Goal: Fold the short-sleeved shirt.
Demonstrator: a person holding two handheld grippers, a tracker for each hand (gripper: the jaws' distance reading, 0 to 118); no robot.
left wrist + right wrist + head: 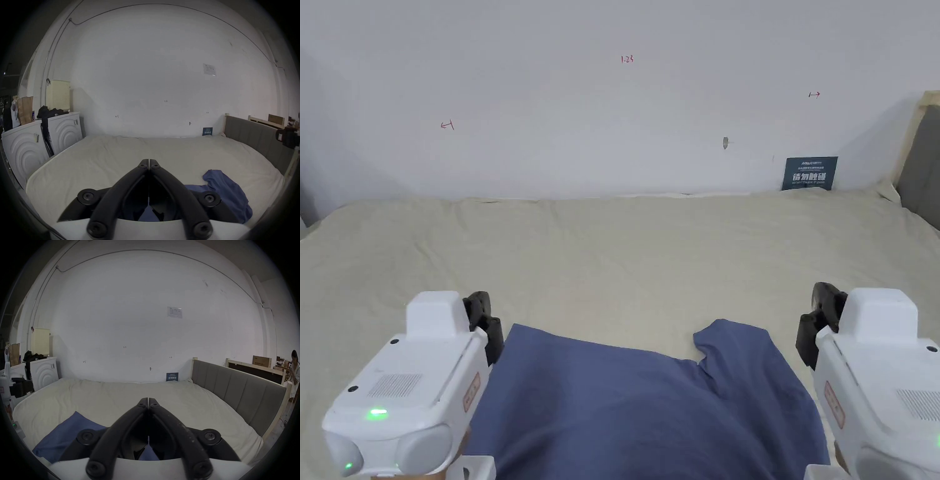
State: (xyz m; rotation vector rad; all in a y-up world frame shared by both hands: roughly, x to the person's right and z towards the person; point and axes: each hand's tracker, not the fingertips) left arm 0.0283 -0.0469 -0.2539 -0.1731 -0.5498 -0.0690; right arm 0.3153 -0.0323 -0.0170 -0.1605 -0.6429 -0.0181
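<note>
Two grippers hang over the near edge of a cream-covered bed (625,250), one at either side of a blue short-sleeved shirt (625,406), and by the look of things the folding has hardly begun. Starting at the left, the left gripper (149,164) sits just beside the shirt's left edge in the head view; its own view shows both jaws pressed tip to tip with no cloth between them, so it carries nothing. Moving toward the middle, the shirt lies on the bed close to the person, its far edge running roughly straight across from the left, then dipping into a notch before rising into a rounded flap (737,340) on the right, which may be a sleeve or a turned-over corner; its nearer part runs off the bottom of the head view, so how much is already doubled over cannot be told. No neat, compact rectangle shows yet. Farther right, the right gripper (148,403) hovers just beside that flap, its jaws likewise closed together and empty. Judging from this, the cloth is laid out but not smoothed, and the sleeve folds and the lengthwise folds remain to be done.
</note>
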